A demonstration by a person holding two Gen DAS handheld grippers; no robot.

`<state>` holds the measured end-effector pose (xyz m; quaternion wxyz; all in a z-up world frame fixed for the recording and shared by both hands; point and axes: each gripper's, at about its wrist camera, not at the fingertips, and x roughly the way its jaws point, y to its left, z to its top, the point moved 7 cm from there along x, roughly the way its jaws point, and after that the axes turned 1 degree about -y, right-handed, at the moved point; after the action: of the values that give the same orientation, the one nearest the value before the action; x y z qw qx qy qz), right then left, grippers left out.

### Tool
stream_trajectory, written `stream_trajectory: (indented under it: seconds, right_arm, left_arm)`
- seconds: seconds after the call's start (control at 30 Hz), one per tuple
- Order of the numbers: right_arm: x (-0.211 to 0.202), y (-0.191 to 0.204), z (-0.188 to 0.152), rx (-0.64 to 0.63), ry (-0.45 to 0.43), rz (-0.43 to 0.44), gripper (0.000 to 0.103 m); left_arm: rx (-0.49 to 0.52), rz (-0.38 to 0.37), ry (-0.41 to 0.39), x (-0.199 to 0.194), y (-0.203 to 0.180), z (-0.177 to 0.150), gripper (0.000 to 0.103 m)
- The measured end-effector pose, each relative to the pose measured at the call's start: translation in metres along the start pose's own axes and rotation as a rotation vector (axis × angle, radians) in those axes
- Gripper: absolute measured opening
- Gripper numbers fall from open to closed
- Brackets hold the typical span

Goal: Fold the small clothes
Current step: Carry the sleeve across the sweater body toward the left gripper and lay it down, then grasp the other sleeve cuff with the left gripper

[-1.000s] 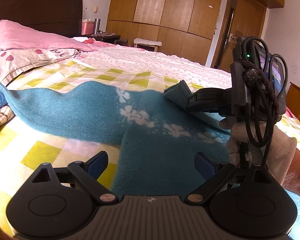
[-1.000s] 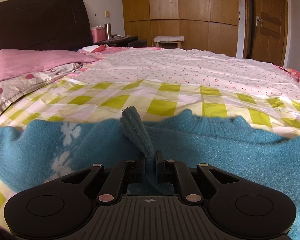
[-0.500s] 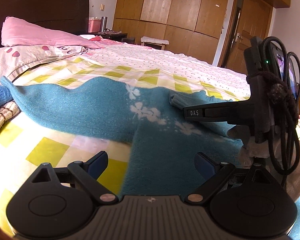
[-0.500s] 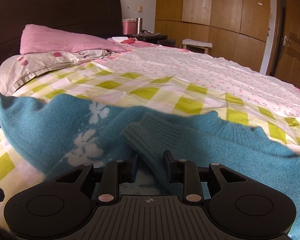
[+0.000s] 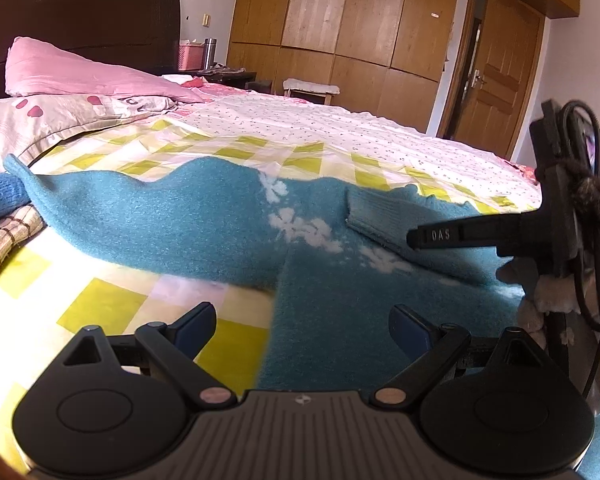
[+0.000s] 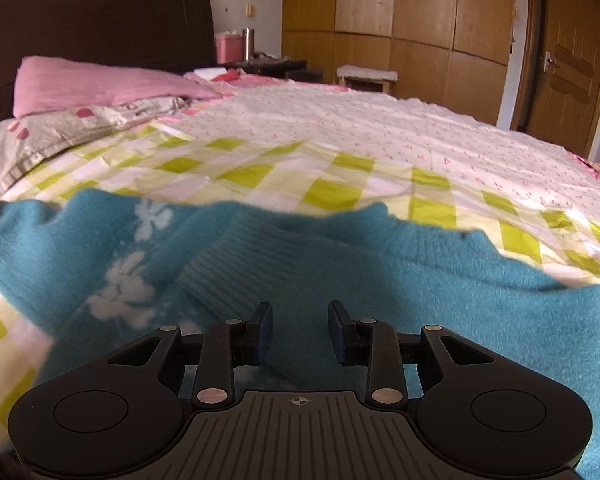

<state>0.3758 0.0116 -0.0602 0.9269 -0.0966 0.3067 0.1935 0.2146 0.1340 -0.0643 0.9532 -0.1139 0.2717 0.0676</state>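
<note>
Nearby, pink pillows [image 6: 100, 88] flank the sweater [image 6: 420, 292]; both grippers' fingers [image 6: 262, 328] spread, pinching nothing.

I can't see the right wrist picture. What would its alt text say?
A teal sweater with white flowers lies on a yellow-checked bedspread, one ribbed sleeve cuff folded onto it. The right gripper has just opened, its pads clear of the cloth. Pink pillows and wooden wardrobes stand behind.

Teal fuzzy sweater [image 5: 204, 216] with white flower print is spread flat on the checked bedcover. One ribbed-cuff sleeve [image 6: 256, 264] is folded over the body, cuff pointing toward 10 o'clock in the right wrist view.
</note>
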Motion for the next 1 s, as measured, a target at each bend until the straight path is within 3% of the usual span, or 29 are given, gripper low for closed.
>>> stream_trajectory:
  seconds: [0.2, 0.53, 0.77, 1.0]
  right_arm:
    - [-0.014, 0.002, -0.007, 0.009, -0.056, 0.018, 0.031]
    - [-0.015, 0.015, -0.027, -0.050, -0.091, 0.011, 0.033]
    - [-0.014, 0.007, -0.030, -0.003, -0.113, 0.040, 0.033]
    - [-0.014, 0.007, -0.031, 0.001, -0.119, 0.052, 0.036]
  left_arm:
    - [-0.009, 0.042, 0.008, 0.003, 0.017, 0.005, 0.095]
    - [-0.092, 0.283, -0.049, 0.009, 0.094, 0.027, 0.095]
    - [-0.188, 0.409, -0.050, 0.039, 0.158, 0.045, 0.095]
    - [-0.344, 0.417, -0.039, 0.067, 0.198, 0.051, 0.095]
